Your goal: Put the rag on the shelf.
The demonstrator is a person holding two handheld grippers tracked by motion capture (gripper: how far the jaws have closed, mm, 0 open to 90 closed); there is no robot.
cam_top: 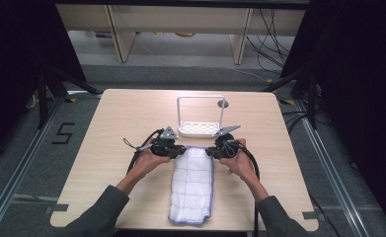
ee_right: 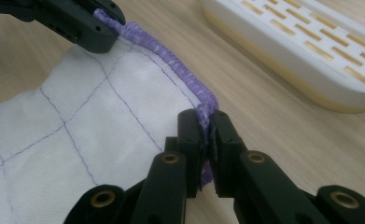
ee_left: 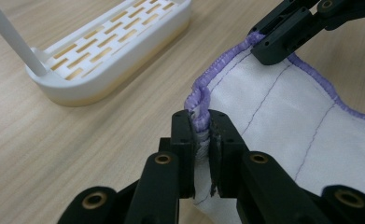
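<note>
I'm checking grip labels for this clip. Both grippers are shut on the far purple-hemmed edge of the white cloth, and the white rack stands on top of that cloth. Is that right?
Not quite. The white rack stands on the bare table just beyond the cloth, not on it; the high view shows this. The rest holds: the left gripper and right gripper are both shut on the cloth's far purple-hemmed edge.

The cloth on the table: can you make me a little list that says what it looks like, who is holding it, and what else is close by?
Cloth: white cloth with purple edge, folded long, lying on the table
Left gripper: shut on the far left corner of the cloth
Right gripper: shut on the far right corner
Held edge: the purple hem runs between the two grippers
Rack: white slotted rack with a tall handle, just beyond the cloth, not touching it
Lifted yet: most of the cloth lies flat on the table
</note>
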